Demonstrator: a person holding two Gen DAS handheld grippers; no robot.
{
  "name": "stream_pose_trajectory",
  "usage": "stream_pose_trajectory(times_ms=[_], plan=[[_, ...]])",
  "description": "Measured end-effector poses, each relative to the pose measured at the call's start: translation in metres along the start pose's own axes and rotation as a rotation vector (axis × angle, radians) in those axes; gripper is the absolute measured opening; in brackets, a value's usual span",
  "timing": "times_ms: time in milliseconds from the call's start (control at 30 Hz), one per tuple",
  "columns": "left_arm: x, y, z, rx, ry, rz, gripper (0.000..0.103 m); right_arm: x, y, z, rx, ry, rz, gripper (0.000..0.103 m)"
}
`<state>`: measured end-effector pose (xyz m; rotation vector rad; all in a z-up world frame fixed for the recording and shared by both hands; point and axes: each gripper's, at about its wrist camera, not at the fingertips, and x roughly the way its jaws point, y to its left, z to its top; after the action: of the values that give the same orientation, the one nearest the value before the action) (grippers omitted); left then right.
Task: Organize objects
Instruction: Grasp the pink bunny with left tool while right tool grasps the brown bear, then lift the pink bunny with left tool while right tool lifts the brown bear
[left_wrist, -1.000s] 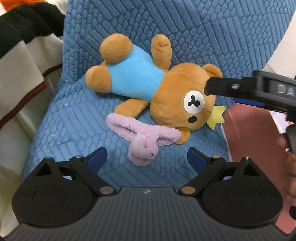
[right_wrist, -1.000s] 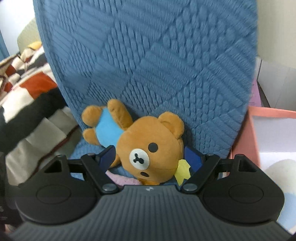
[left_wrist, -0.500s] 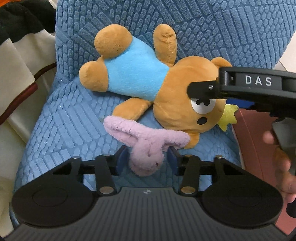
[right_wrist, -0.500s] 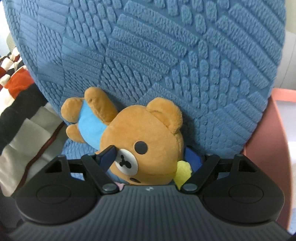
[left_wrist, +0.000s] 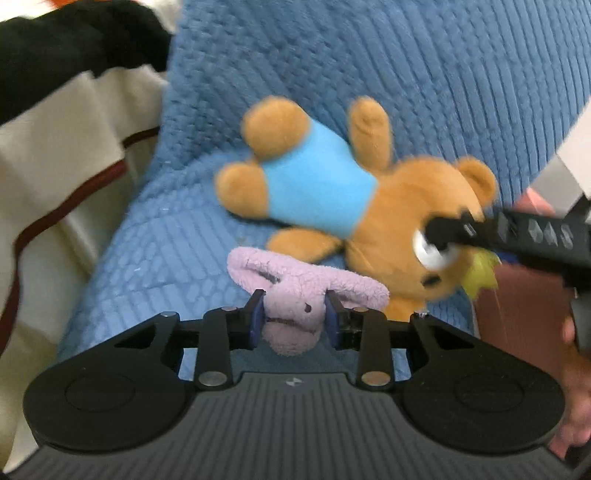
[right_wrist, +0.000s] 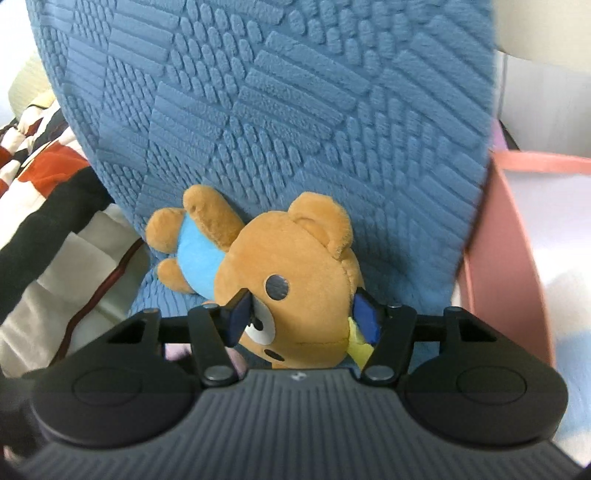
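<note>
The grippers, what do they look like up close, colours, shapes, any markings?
Both alike: the left gripper and the right gripper have a dark grey ribbed body with a small logo, two round black discs at the sides, black linkage arms with silver rivets, and blue pads on the jaws. White lettering runs along the right gripper's side, blurred here.

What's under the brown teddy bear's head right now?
A yellow star-shaped piece pokes out beneath the teddy bear, and the blue textured cushion lies below. The head hides the rest.
</note>
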<state>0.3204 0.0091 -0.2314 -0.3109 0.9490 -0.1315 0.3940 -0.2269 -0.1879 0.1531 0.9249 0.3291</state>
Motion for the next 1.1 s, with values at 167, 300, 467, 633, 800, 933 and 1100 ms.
stream_pose_trajectory(times_ms=[167, 300, 467, 633, 800, 933, 1100], plan=[[-0.012, 0.016, 0.0, -0.076, -0.027, 0.021, 0.038, -0.021, 0.005, -0.009, -0.049, 0.001, -0.036, 0.066], [-0.016, 0.024, 0.002, -0.114, -0.03, 0.02, 0.038, -0.035, 0.021, -0.003, -0.214, -0.064, -0.095, 0.073], [-0.018, 0.021, -0.003, -0.098, -0.019, 0.031, 0.038, -0.019, 0.043, 0.001, -0.466, -0.054, -0.113, 0.073], [-0.012, 0.021, -0.004, -0.088, 0.001, 0.031, 0.038, 0.009, 0.056, 0.013, -0.564, -0.003, -0.035, 0.073], [-0.009, 0.019, -0.005, -0.084, 0.019, 0.028, 0.038, 0.038, 0.068, 0.009, -0.701, 0.03, -0.033, 0.076], [-0.004, 0.021, -0.006, -0.097, 0.034, 0.022, 0.038, 0.052, 0.073, 0.005, -0.832, 0.057, -0.07, 0.076], [-0.004, 0.021, -0.007, -0.107, 0.039, 0.019, 0.038, 0.068, 0.071, 0.005, -0.868, 0.112, -0.075, 0.083]])
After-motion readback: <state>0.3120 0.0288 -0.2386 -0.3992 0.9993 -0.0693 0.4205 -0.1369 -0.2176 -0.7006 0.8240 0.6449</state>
